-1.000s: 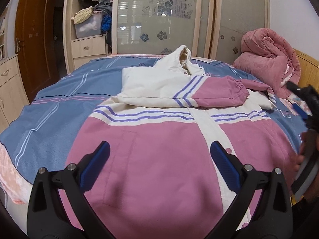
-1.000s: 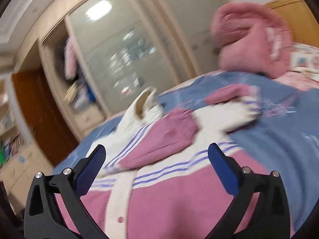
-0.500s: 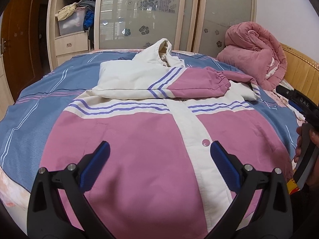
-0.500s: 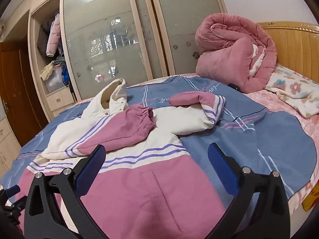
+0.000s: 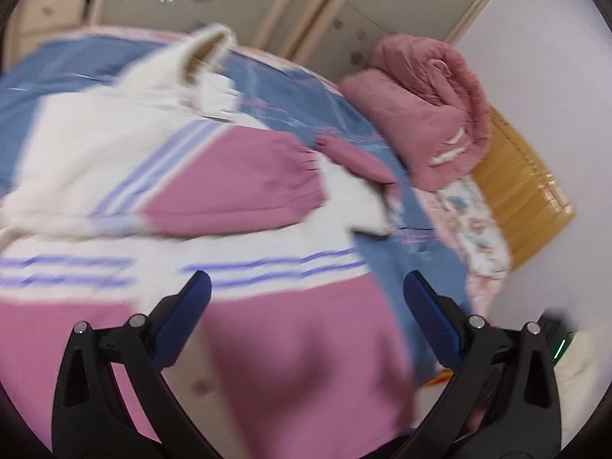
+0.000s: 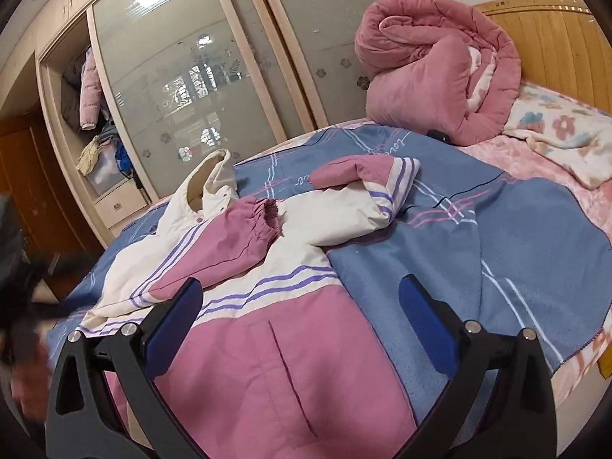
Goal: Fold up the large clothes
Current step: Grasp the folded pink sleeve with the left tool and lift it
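A pink and white hooded jacket (image 5: 290,344) (image 6: 267,359) with purple stripes lies front up on a blue bed cover (image 6: 478,252). Its left sleeve (image 6: 214,248) is folded across the chest. Its right sleeve (image 6: 359,206) lies bent out over the blue cover. The white hood (image 6: 208,179) points toward the wardrobe. My left gripper (image 5: 306,298) is open and empty above the jacket's lower body; this view is blurred. My right gripper (image 6: 300,306) is open and empty above the jacket's right side, near its edge.
A rolled pink quilt (image 6: 432,69) and a floral blanket (image 6: 562,134) lie by the wooden headboard (image 6: 554,34). A wardrobe with frosted sliding doors (image 6: 183,88) stands behind the bed. A dark blurred shape (image 6: 23,290) is at the right view's left edge.
The left gripper has swung right and closer to the jacket, blurring its view. The right gripper has shifted slightly closer over the jacket's right side. Both stay open.
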The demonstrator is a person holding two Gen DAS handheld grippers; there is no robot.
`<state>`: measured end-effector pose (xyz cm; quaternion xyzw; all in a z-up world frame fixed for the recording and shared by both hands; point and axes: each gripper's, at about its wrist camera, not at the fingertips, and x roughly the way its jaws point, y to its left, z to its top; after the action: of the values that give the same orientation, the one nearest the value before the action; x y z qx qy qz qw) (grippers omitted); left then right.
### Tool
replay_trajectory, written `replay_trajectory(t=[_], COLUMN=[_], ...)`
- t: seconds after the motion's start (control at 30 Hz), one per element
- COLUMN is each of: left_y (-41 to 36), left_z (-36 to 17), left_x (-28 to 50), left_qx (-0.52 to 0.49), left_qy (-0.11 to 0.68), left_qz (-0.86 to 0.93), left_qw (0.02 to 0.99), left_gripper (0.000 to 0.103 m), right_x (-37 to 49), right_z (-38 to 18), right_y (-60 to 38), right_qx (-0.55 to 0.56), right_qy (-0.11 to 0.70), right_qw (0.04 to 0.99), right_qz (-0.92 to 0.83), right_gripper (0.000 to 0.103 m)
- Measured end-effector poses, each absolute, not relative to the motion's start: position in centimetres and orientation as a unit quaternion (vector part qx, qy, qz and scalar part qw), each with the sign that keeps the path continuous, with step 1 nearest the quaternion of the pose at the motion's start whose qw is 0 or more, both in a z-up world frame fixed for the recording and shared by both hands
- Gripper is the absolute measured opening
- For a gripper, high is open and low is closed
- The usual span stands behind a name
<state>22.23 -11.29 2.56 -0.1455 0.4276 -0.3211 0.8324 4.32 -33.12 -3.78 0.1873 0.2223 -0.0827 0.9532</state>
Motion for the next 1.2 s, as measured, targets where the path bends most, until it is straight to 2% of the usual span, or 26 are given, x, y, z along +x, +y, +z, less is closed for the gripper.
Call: replay_trajectory(t=[0.13, 0.3, 0.37, 0.4, 0.43, 0.5, 0.67, 0.87, 0.9, 0.93, 0.97, 1.0, 1.03, 1.2], left_y=[-16.5, -24.5, -26.9, -27.5, -28.9, -31.6, -37.9, -41.3, -41.6, -41.9, -41.9, -41.7, -41.6, -40.7], left_z=[3.2, 2.8, 2.1, 1.7, 0.9, -0.5, -2.3, -6.2, -6.4, -6.6, -6.5, -6.2, -5.8, -1.1], left_x=[27.9, 33.7, 35.9, 36.6, 37.9, 40.1, 42.7, 46.5, 46.9, 47.6, 48.0, 48.2, 48.1, 45.8], left_qx=[-0.179, -0.129, -0.115, -0.115, -0.119, -0.119, -0.074, -0.083, -0.083, -0.083, -0.088, -0.102, -0.109, -0.069], left_qy=[0.461, 0.49, 0.5, 0.507, 0.521, 0.54, 0.547, 0.57, 0.568, 0.557, 0.548, 0.536, 0.526, 0.463], left_qz=[-0.334, -0.346, -0.334, -0.33, -0.324, -0.316, -0.336, -0.316, -0.314, -0.309, -0.304, -0.306, -0.314, -0.355], left_qw=[0.802, 0.79, 0.79, 0.788, 0.781, 0.771, 0.763, 0.754, 0.756, 0.766, 0.774, 0.78, 0.783, 0.81], left_gripper=[0.101, 0.101, 0.094, 0.087, 0.075, 0.065, 0.068, 0.072, 0.066, 0.047, 0.034, 0.017, 0.01, 0.007], right_x=[4.1, 4.1, 4.2, 4.4, 4.6, 5.2, 6.1, 7.2, 7.5, 7.8, 8.1, 8.4, 8.6, 9.4], right_z=[-4.0, -4.0, -4.2, -4.3, -4.5, -4.7, -5.1, -6.1, -6.2, -6.3, -6.4, -6.5, -6.6, -6.7], right_y=[-33.1, -32.3, -32.4, -32.4, -32.5, -32.5, -32.5, -33.5, -33.4, -33.4, -33.1, -32.8, -32.5, -31.5], right_qx=[0.199, 0.191, 0.192, 0.196, 0.197, 0.197, 0.188, 0.195, 0.195, 0.193, 0.189, 0.183, 0.178, 0.178], right_qy=[0.224, 0.229, 0.231, 0.233, 0.236, 0.243, 0.247, 0.26, 0.262, 0.266, 0.27, 0.272, 0.272, 0.274], right_qw=[0.951, 0.953, 0.952, 0.951, 0.95, 0.948, 0.949, 0.944, 0.943, 0.943, 0.942, 0.943, 0.944, 0.944], right_qz=[-0.073, -0.059, -0.056, -0.056, -0.055, -0.053, -0.052, -0.059, -0.062, -0.061, -0.058, -0.056, -0.056, -0.049], right_gripper=[0.102, 0.102, 0.102, 0.102, 0.102, 0.102, 0.102, 0.102, 0.102, 0.102, 0.102, 0.102, 0.102, 0.102])
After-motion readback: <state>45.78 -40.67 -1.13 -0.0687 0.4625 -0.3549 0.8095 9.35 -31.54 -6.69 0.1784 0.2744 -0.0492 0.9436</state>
